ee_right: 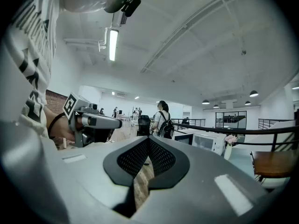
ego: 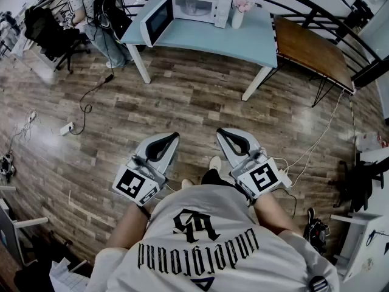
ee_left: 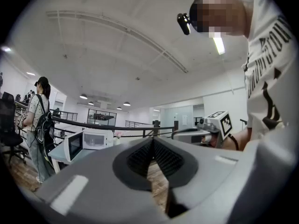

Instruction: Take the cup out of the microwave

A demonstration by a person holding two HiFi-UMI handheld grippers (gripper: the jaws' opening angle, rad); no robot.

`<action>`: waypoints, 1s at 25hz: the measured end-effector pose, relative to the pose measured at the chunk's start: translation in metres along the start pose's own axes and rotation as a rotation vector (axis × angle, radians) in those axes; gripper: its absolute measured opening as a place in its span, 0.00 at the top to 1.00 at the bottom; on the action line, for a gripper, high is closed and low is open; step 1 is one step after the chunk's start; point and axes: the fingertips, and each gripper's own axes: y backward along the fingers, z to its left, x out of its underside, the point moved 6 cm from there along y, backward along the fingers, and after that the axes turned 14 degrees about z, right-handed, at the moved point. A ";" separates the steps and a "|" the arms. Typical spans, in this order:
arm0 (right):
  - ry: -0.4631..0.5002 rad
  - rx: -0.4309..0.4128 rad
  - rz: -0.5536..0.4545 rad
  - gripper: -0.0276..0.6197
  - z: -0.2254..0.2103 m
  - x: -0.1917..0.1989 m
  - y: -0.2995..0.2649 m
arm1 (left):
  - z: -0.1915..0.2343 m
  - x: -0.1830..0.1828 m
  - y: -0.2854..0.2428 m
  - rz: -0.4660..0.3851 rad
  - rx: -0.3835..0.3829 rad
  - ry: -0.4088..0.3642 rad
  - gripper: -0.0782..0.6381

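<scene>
Standing well back w/ left gripper (ego: pixel 174 136) & right gripper (ego: pixel 220 131) both closed, empty; microwave (ego: pixel 200 3) far ahead at tabletop's (ego: pixel 243 41) left end, slightly nearer left, cup unseen.

left hand-held gripper (ego: pixel 174 136), right hand-held gripper (ego: pixel 220 131), closed

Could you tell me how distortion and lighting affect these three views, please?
Head view: wide lens bows the floor and table, light even. Left gripper view: dark round border, microwave small yet sharp. Right gripper view: same border, ceiling lamp glares.

Microwave (ego: pixel 200 3), door open, on the light-blue table (ego: pixel 243 41) across wooden floor (ego: pixel 194 102)
</scene>
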 end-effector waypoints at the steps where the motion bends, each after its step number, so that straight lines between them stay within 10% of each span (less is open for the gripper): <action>1: -0.001 0.000 0.004 0.95 -0.003 0.000 -0.002 | 0.003 0.000 -0.002 0.001 -0.003 0.001 0.82; 25: -0.017 -0.054 0.000 0.95 -0.213 0.024 -0.031 | 0.058 -0.050 -0.190 0.007 -0.093 0.008 0.82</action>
